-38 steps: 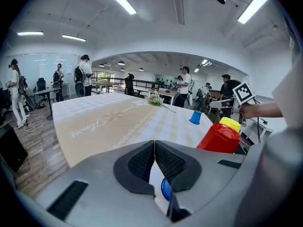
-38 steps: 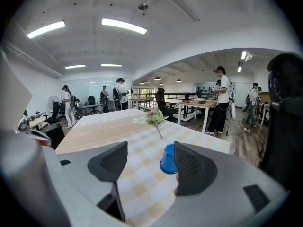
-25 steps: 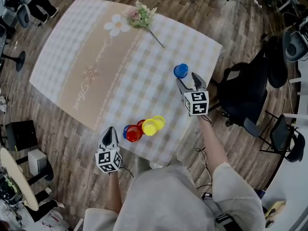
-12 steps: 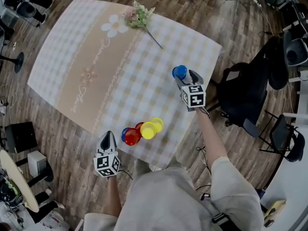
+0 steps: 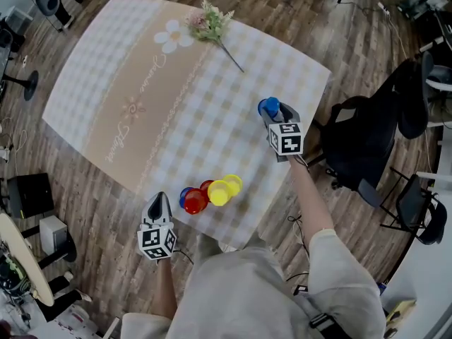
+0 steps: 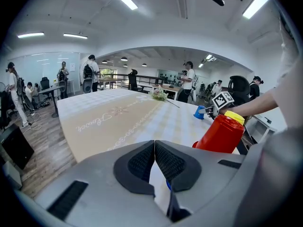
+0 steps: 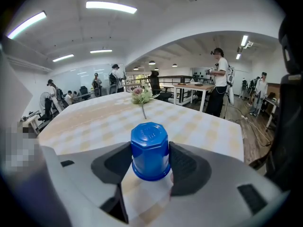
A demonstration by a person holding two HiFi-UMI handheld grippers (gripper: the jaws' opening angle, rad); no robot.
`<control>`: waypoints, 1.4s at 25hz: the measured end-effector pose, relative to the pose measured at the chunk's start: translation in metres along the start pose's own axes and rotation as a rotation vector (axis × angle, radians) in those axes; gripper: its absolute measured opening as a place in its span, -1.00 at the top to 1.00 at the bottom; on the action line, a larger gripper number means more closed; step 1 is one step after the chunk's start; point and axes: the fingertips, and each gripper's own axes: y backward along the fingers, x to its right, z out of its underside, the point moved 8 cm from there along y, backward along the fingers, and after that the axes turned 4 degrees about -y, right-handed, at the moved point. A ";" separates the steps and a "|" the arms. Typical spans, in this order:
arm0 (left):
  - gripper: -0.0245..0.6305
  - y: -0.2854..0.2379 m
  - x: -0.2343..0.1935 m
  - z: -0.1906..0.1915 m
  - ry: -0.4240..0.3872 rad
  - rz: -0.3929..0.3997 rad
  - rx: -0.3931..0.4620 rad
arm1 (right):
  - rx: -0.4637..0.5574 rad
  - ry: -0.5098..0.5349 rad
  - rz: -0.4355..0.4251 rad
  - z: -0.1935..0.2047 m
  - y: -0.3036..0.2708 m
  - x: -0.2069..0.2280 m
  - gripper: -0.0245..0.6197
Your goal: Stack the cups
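Note:
An upside-down blue cup (image 5: pixel 268 106) (image 7: pixel 150 150) stands near the table's right edge. My right gripper (image 5: pixel 274 113) (image 7: pixel 149 161) is shut on it, with a pad pressed against each side. A cluster of red, yellow and blue cups (image 5: pixel 210 192) sits at the table's front edge. In the left gripper view it shows as a red cup with a yellow one on top (image 6: pixel 221 134). My left gripper (image 5: pixel 159 205) (image 6: pixel 155 148) is shut and holds nothing. It hovers just off the front edge, to the left of the cluster.
The table (image 5: pixel 134 83) wears a checked cloth with a beige floral band. A flower sprig (image 5: pixel 210 24) lies at its far edge. A black office chair (image 5: pixel 367 136) stands close to the right of the table. People stand in the room beyond.
My right gripper slid forward around the blue cup and closed on it. The left gripper stayed by the front edge.

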 end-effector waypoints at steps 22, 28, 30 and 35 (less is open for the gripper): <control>0.88 0.012 0.002 0.008 0.016 -0.008 0.015 | -0.001 0.067 -0.037 0.002 0.033 -0.019 0.20; 0.88 0.017 0.007 0.010 0.011 0.000 0.029 | -0.013 0.091 -0.055 0.018 0.058 -0.034 0.20; 0.88 0.019 0.009 0.010 0.009 0.003 0.034 | -0.017 0.104 -0.069 0.023 0.067 -0.041 0.20; 0.88 0.024 0.012 0.012 0.005 0.009 0.047 | -0.022 0.119 -0.102 0.036 0.087 -0.058 0.20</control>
